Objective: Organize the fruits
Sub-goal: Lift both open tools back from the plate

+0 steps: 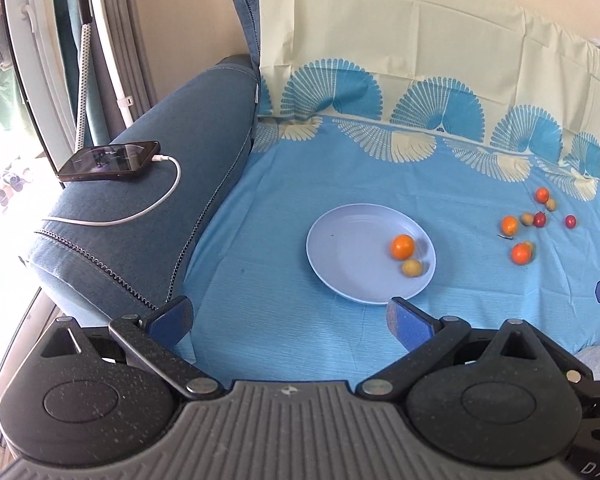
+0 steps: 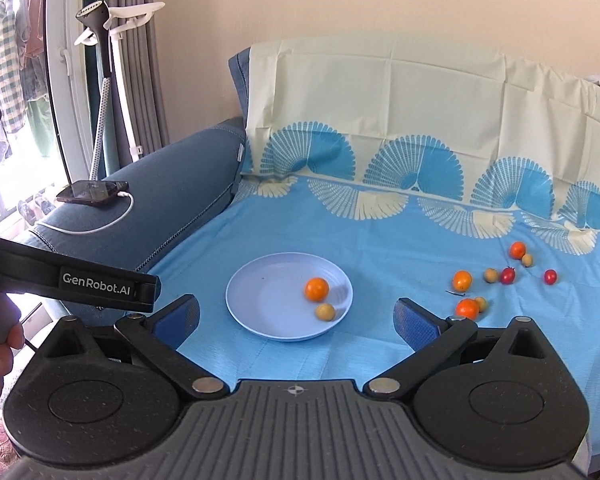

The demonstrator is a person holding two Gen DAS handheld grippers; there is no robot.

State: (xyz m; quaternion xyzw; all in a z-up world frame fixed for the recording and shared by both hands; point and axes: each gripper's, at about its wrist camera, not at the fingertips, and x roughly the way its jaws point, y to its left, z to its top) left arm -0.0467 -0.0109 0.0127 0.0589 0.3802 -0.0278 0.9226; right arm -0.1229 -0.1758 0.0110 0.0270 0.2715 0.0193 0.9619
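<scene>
Blue plate (image 2: 260,320) is set mid-sheet (image 2: 380,232) as the collecting point; two fruits (image 2: 316,289) are held in it, the rest (image 2: 462,280) scattered toward the right edge. Left gripper (image 1: 290,318) and right gripper (image 2: 296,318) are kept back, jaws apart, nothing gripped.

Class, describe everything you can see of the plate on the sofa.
The plate is round, shallow and pale lilac-blue, apparently plastic, with a low raised rim. It lies flat and upright on the blue sheet. Two fruits sit on its right side: an orange one and a smaller yellow one, close together. Neither tool touches it.
</scene>
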